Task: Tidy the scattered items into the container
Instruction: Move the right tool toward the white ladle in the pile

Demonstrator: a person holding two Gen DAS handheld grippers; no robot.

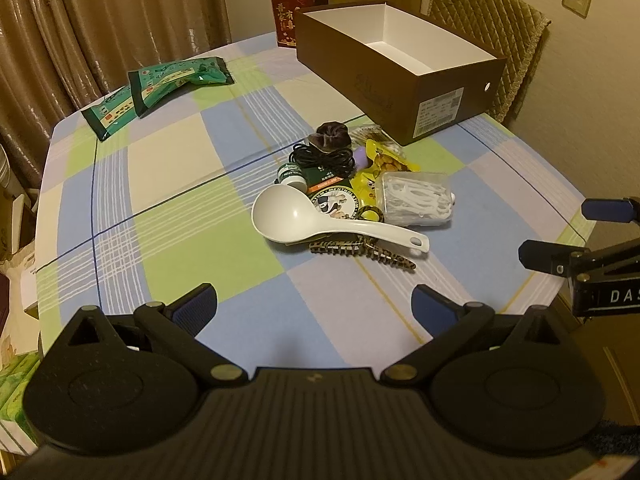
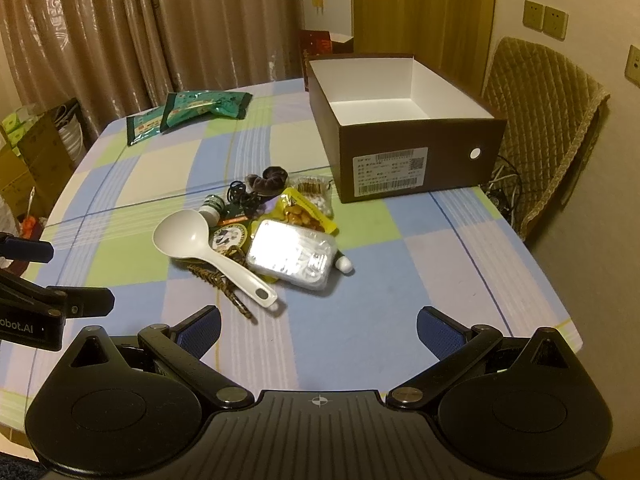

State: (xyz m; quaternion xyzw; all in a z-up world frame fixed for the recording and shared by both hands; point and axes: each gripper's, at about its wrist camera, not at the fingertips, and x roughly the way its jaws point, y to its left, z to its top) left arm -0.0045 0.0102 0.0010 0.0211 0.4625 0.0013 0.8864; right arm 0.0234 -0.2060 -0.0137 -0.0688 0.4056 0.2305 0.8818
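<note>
A pile of small items lies mid-table: a white plastic spoon (image 1: 320, 222) (image 2: 208, 248), a leopard hair clip (image 1: 360, 250) (image 2: 224, 284), a clear box of floss picks (image 1: 418, 198) (image 2: 292, 256), a yellow snack packet (image 2: 304, 212), a black cable (image 1: 320, 156) and a dark scrunchie (image 1: 332, 136) (image 2: 272, 178). The brown shoebox (image 1: 360, 76) (image 2: 420, 160) stands open and empty at the far right. My left gripper (image 1: 314, 306) (image 2: 40, 276) hovers open near the table's front edge, short of the pile. To its right, my right gripper (image 2: 318, 328) (image 1: 560, 232) is open and empty too.
Two green packets (image 1: 160, 88) (image 2: 192, 114) lie at the far left of the checked tablecloth (image 1: 180, 240). A red carton (image 1: 290, 14) stands behind the shoebox. A quilted chair (image 2: 552, 120) sits at the right side; curtains hang behind and cardboard boxes (image 2: 32, 152) stand left of the table.
</note>
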